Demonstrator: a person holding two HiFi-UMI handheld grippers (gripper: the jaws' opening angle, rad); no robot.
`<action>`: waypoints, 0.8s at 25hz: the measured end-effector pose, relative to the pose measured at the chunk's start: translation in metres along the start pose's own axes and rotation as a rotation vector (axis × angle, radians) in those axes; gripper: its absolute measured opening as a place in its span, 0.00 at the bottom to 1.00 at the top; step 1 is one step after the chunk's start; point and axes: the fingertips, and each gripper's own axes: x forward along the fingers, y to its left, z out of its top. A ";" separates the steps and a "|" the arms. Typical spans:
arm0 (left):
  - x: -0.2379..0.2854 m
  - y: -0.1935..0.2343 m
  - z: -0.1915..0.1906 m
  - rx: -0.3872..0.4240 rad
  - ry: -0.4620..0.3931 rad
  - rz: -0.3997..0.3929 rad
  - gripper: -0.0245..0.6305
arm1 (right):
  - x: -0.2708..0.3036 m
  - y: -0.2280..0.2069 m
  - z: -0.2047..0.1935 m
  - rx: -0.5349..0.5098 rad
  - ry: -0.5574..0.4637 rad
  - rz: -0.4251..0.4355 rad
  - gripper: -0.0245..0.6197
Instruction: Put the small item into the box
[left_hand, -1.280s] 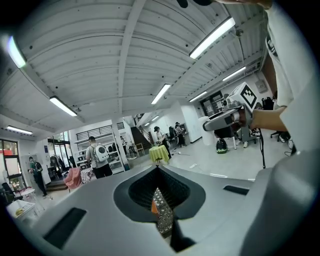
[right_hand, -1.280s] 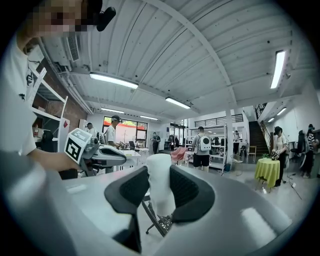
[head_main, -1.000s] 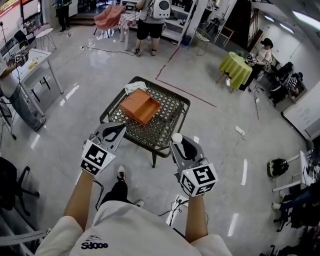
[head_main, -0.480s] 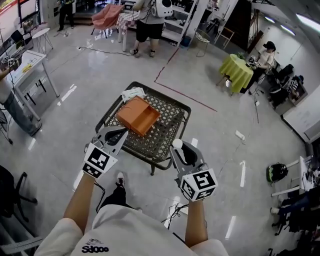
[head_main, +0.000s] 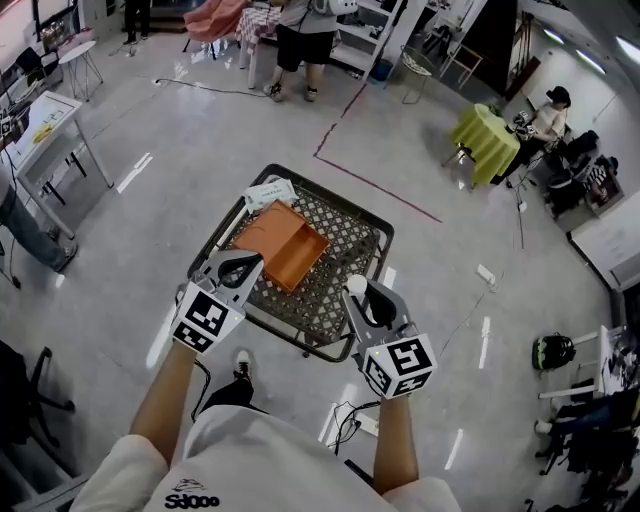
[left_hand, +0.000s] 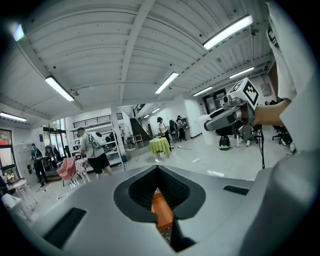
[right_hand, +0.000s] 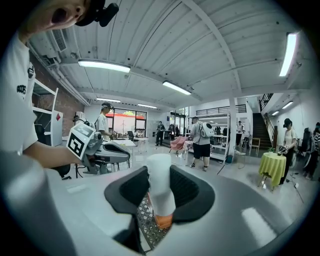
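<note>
The right hand-held gripper (head_main: 367, 296) is clamped on the small white item (right_hand: 160, 186), which hangs over the near right edge of the lattice surface (head_main: 372, 248), so the pick-up looks done, while the carry and the drop are left. The left hand-held gripper (head_main: 238, 268) has its jaws together on nothing and sits by the near left corner of the open orange box (head_main: 284, 243), clear of the item's path as far as I can judge. A white packet (head_main: 270, 192) lies just beyond the box at the far left, and people stand well beyond.
</note>
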 end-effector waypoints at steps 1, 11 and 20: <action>0.004 0.005 -0.006 -0.007 0.010 -0.003 0.04 | 0.009 -0.001 -0.002 -0.001 0.011 0.003 0.25; 0.042 0.057 -0.050 -0.037 0.090 -0.025 0.04 | 0.093 -0.017 -0.041 0.006 0.142 0.033 0.25; 0.065 0.082 -0.085 -0.095 0.141 -0.059 0.04 | 0.145 -0.019 -0.084 0.027 0.258 0.072 0.25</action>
